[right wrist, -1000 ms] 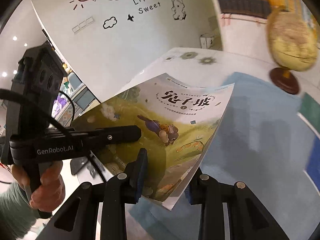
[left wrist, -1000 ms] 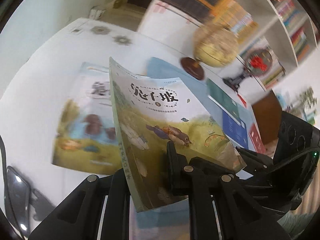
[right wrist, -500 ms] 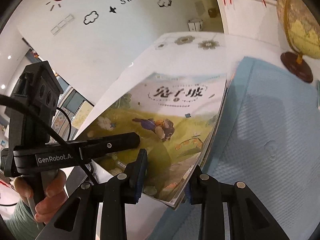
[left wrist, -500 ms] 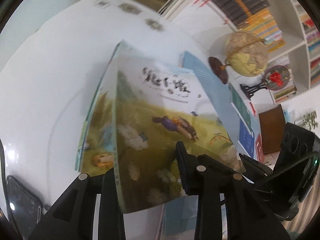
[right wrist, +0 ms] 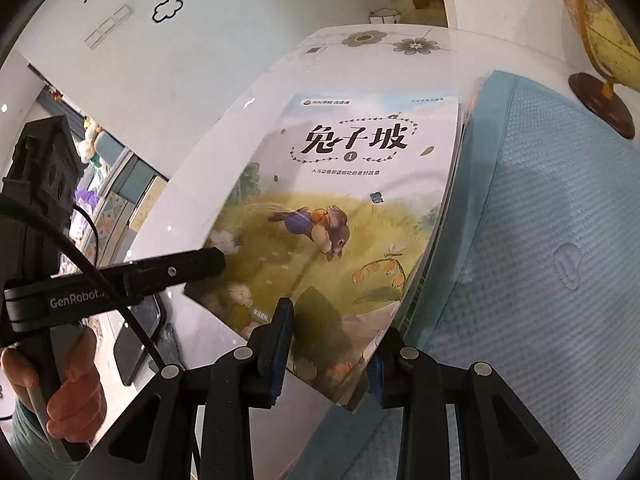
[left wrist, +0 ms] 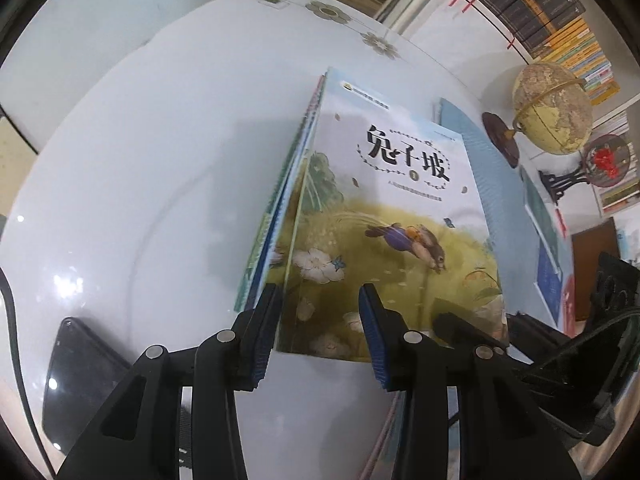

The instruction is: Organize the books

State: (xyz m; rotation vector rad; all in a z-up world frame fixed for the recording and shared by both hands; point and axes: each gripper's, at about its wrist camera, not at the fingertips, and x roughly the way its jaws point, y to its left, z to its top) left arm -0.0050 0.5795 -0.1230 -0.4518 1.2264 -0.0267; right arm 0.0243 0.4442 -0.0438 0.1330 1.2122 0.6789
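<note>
in the left wrist view the left claw (left wrist: pixel 320 320) fills the bottom of the frame, its two blue-padded fingers spread apart on either side of the near left corner of a picture book (left wrist: pixel 396 216); neither pad clearly presses the cover, so the claw reads as open. at the lower left a dark phone (left wrist: pixel 80 376) lies flat on the white table (left wrist: pixel 140 160). the picture book, with a running rabbit on its cover, sits in the middle of the frame on top of a stack of other books (left wrist: pixel 276 208) whose edges show along its left side. right of it is a light blue mat (left wrist: pixel 480 168), with more books (left wrist: pixel 546 240) lying at the right edge. farther off, in the upper right, stand a globe (left wrist: pixel 552 108), a small fan ornament (left wrist: pixel 604 160) and a bookshelf (left wrist: pixel 560 8).

in the right wrist view the right claw (right wrist: pixel 330 344) straddles the book's (right wrist: pixel 340 208) near right corner, fingers on both sides with the corner between them; whether they pinch it i cannot tell. the left claw (right wrist: pixel 208 258) reaches in from the left middle, held by a hand (right wrist: pixel 68 392) at the lower left. the blue mat (right wrist: pixel 540 240) fills the right side.
</note>
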